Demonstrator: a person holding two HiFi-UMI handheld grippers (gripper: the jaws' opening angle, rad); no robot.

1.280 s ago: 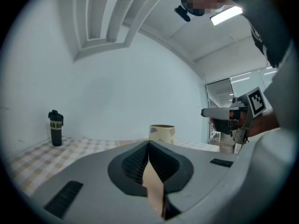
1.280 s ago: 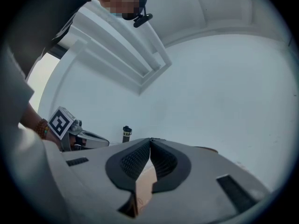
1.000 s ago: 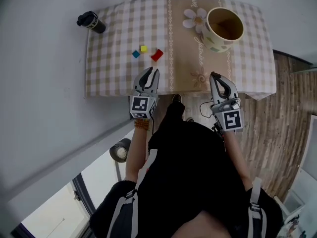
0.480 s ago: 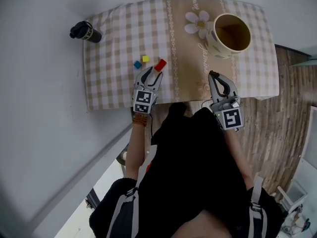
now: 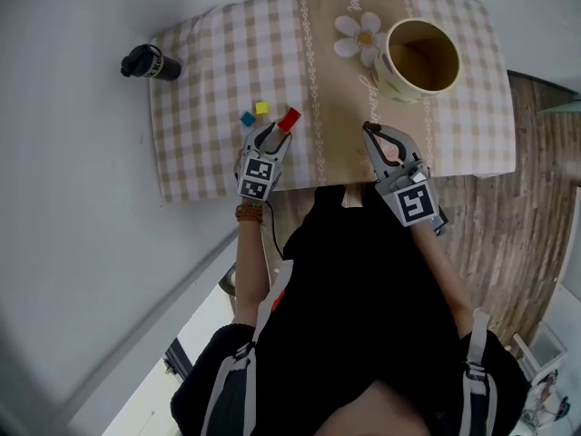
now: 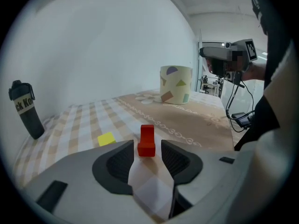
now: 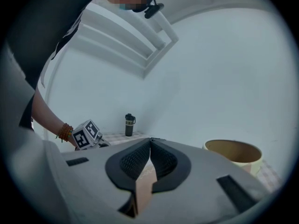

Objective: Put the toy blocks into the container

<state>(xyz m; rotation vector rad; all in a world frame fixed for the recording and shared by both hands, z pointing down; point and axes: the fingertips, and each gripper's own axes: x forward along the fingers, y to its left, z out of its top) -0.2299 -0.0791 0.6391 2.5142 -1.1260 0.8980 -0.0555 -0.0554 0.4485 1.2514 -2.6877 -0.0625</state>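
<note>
Checked tablecloth (image 5: pixel 209 62) bears the cup-shaped container (image 5: pixel 422 57) far right, right gripper (image 5: pixel 370 128) idle with jaws together, left gripper (image 5: pixel 270 131) low, jaws just been opening, set apart around the untouched red block (image 6: pixel 146 141) for a pinch

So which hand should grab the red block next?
Left, probably: the left hand-held gripper has jaws that have just been opening, the red block at the gap between them, ungripped. The right hand-held gripper is shut, farther off, nearer the cup.
</note>
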